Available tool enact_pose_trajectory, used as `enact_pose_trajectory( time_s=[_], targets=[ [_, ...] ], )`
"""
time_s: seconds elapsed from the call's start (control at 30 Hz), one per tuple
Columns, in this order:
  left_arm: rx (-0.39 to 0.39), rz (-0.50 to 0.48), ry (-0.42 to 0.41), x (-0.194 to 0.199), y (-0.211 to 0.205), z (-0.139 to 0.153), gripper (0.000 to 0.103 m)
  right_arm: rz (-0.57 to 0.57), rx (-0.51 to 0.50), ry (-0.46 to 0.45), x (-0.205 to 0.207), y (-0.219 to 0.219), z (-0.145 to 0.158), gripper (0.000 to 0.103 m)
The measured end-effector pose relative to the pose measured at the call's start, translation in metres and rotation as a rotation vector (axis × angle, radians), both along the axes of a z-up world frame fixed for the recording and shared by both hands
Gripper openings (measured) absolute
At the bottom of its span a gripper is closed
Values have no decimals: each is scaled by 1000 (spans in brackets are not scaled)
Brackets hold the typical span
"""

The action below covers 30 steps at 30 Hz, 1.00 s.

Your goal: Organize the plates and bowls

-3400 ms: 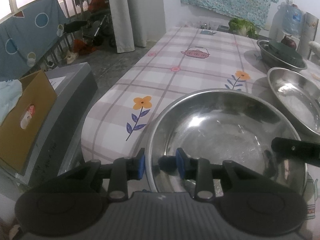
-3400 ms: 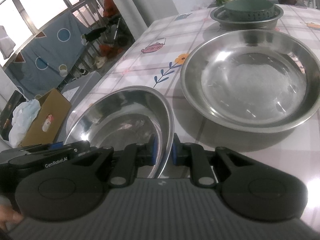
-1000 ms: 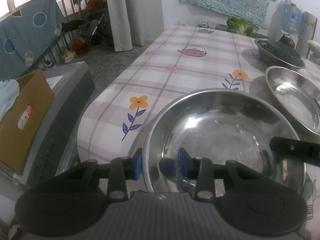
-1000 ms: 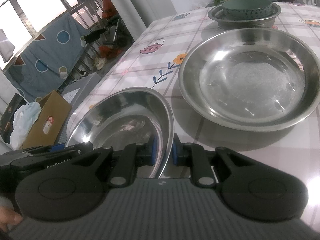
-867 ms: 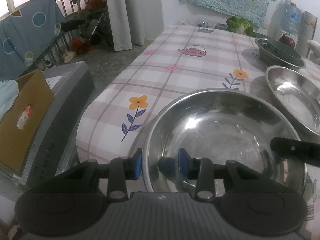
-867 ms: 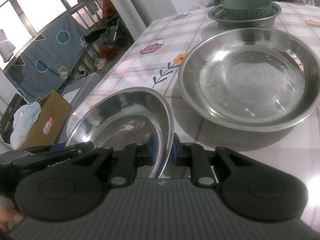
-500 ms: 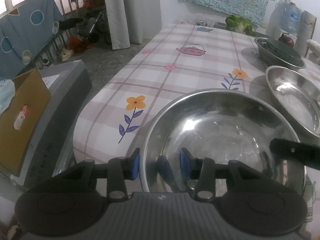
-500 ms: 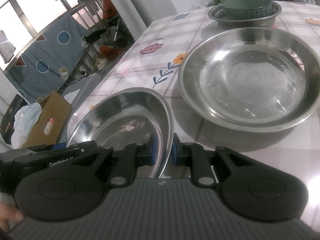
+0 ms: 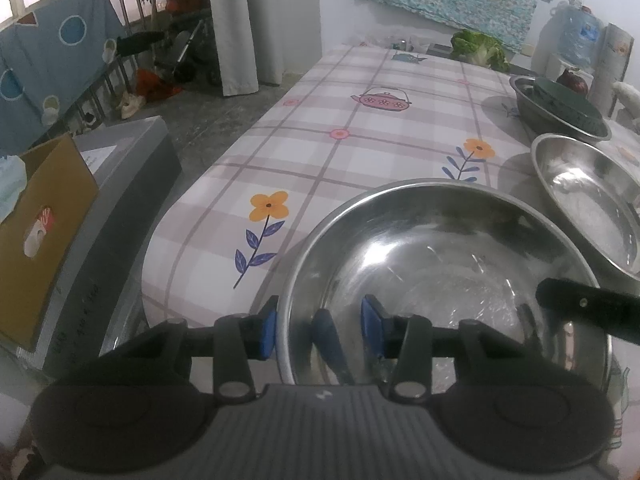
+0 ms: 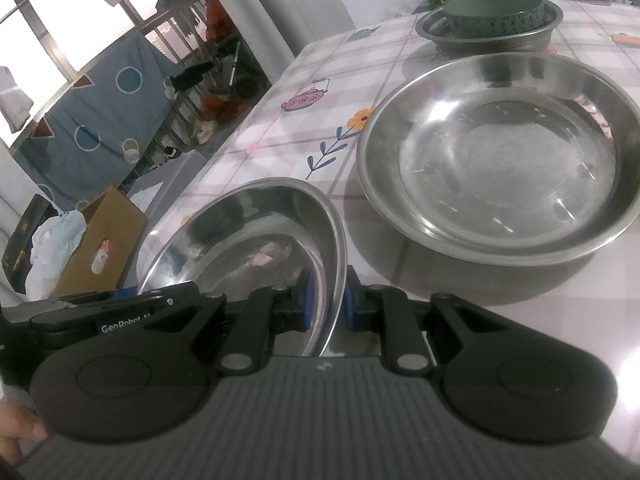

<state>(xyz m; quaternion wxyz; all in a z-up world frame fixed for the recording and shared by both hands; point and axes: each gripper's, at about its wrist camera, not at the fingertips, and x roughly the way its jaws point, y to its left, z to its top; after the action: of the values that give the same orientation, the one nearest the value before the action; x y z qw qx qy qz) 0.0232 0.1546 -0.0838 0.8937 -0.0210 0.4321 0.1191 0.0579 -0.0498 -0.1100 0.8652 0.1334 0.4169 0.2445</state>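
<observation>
Tablecloth (image 9: 360,152) carries everything: your big steel basin (image 10: 500,152) lies far right of the near steel bowl (image 9: 440,264). Your right gripper (image 10: 326,300) pinches that bowl's right rim; your left gripper (image 9: 318,330) straddles the near-left rim, jaws just opened, pads off. The basin lies beyond, nearer your right.

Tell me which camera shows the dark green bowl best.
The right wrist view: the dark green bowl shows its whole side and patterned rim, nested in a steel bowl. The left wrist view gives only a small, dim, distorted glimpse at the frame's edge.
</observation>
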Motion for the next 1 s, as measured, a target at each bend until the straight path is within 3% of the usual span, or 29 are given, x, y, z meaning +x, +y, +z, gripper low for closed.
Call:
enact_pose_trajectory(
  time_s=[1.0],
  targets=[
    [65, 41, -30, -17, -11, 22, 41, 43, 28, 7, 0, -5, 4, 17]
  ],
)
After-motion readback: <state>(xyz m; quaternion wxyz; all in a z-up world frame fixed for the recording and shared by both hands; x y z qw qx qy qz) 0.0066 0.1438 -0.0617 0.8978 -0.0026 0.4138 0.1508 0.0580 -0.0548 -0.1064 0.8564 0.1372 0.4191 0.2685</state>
